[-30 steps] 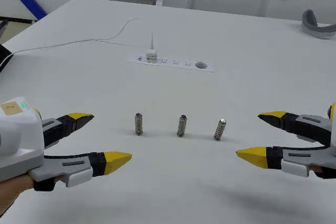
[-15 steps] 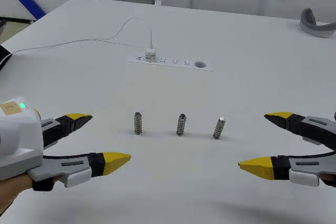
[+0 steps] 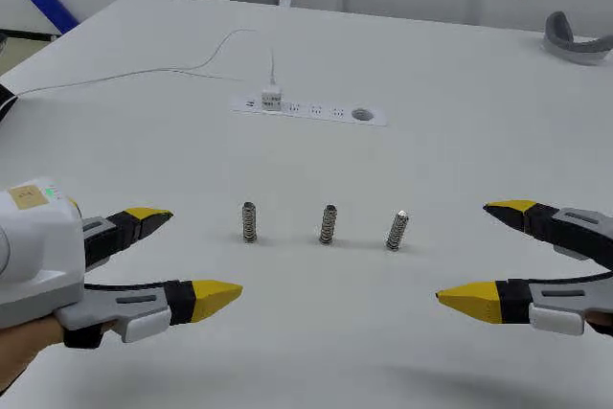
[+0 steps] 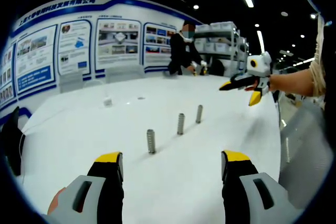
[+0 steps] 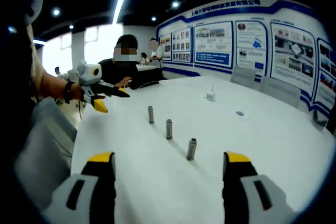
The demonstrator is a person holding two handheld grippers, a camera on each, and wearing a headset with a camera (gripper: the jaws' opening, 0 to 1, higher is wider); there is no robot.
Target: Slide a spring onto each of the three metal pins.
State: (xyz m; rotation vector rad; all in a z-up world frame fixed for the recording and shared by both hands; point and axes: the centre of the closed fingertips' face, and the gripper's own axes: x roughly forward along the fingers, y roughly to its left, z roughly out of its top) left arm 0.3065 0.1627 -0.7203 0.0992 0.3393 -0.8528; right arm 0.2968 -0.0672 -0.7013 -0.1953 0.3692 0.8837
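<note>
Three metal pins stand in a row on the white table, each with a spring around it: left pin (image 3: 249, 221), middle pin (image 3: 328, 224), right pin (image 3: 397, 231). The same row runs away from my left gripper, nearest pin (image 4: 151, 141) first, and from my right gripper, nearest pin (image 5: 191, 149) first. My left gripper (image 3: 187, 251) hovers open to the left of the row, nothing between its yellow-tipped fingers. My right gripper (image 3: 490, 251) hovers open to the right of the row, also holding nothing. Each gripper faces the pins from its side, well apart from them.
A white power strip (image 3: 311, 111) with a plugged-in adapter and cable lies behind the pins. A grey headset (image 3: 575, 41) sits at the far right of the table (image 3: 431, 74). Chairs stand behind the far edge. People (image 5: 123, 64) are beyond the table.
My right gripper has drawn slightly right and lower in the head view. The left gripper and the pins keep their places; the view has shifted a little.
</note>
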